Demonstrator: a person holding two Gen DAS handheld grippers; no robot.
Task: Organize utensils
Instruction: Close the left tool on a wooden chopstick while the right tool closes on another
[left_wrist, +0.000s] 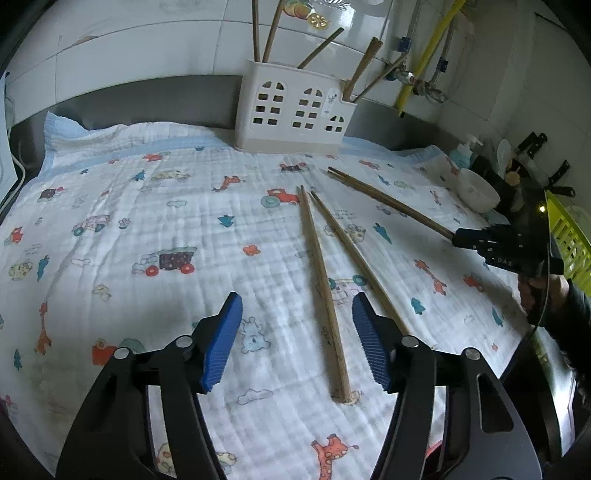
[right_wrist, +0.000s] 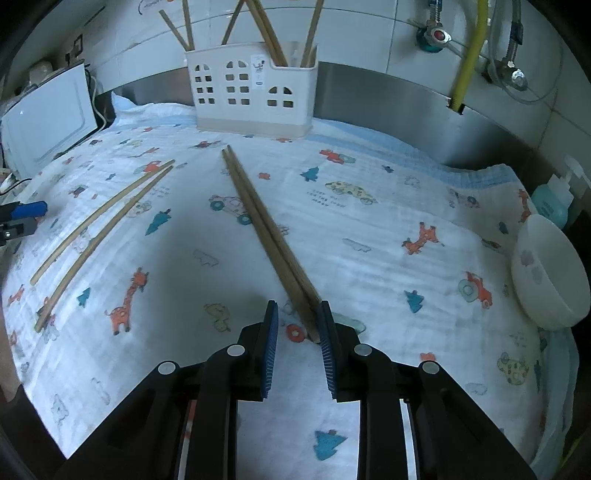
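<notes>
A white house-shaped utensil holder (left_wrist: 295, 107) (right_wrist: 255, 96) stands at the back of the printed cloth with several wooden chopsticks upright in it. My left gripper (left_wrist: 297, 308) is open, its jaws astride the near end of one of two loose chopsticks (left_wrist: 321, 280) lying on the cloth; these also show at the left of the right wrist view (right_wrist: 99, 229). My right gripper (right_wrist: 297, 317) is part open around the near ends of another chopstick pair (right_wrist: 266, 229), which touch its right pad. That pair (left_wrist: 388, 201) and the right gripper (left_wrist: 458, 238) show in the left wrist view.
A white bowl (right_wrist: 550, 280) (left_wrist: 478, 192) sits at the cloth's right edge beside a teal soap bottle (right_wrist: 554, 203). A white appliance (right_wrist: 48, 122) stands at the left. Pipes and a yellow hose (right_wrist: 465, 55) run on the tiled wall. A green basket (left_wrist: 569, 240) is far right.
</notes>
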